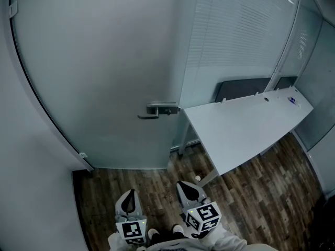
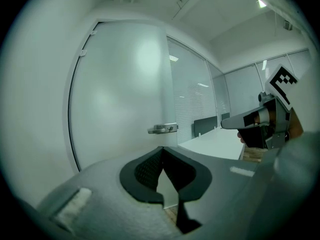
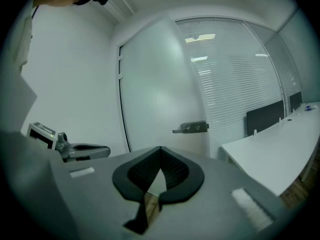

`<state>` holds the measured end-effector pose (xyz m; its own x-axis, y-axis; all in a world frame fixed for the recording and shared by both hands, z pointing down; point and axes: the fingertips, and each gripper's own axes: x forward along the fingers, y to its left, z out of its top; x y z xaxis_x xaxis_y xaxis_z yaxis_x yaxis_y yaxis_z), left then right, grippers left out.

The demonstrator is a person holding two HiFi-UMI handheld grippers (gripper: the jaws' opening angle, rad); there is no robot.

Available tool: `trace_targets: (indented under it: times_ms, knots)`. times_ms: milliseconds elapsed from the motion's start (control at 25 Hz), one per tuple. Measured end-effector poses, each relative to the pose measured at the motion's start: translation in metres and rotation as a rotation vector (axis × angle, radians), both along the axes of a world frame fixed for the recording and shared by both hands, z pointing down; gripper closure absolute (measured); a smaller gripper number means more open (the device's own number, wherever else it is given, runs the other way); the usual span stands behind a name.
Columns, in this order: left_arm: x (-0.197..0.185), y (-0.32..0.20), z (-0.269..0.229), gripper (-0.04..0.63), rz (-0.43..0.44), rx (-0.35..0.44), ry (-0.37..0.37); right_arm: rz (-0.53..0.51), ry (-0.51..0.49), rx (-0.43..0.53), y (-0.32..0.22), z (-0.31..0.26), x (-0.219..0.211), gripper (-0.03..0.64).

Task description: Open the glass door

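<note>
In the head view the frosted glass door (image 1: 104, 61) stands shut ahead, its lever handle (image 1: 157, 110) lying level with the free end to the left, well apart from the left gripper (image 1: 130, 195) and the right gripper (image 1: 184, 186), which sits slightly further forward. The left gripper view shows its jaws together on nothing and the handle (image 2: 163, 129) almost straight ahead above the tips. The right gripper view shows that pair pressed together and empty too, with the handle (image 3: 191, 128) ahead, a little to the right.

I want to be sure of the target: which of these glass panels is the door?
The plain frosted panel on the head view's left: it alone carries a lever handle; the striped panels to its right have none.
</note>
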<state>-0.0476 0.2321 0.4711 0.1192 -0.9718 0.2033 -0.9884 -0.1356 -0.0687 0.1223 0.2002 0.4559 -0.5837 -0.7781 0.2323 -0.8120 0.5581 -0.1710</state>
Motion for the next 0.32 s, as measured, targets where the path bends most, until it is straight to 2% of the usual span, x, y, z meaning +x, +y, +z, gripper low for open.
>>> trace_targets:
  times_ms: [320]
  knots:
    - [0.04,0.011,0.001,0.591,0.001,-0.018,-0.013,-0.009,-0.015,-0.011,0.003,0.004,0.034,0.612]
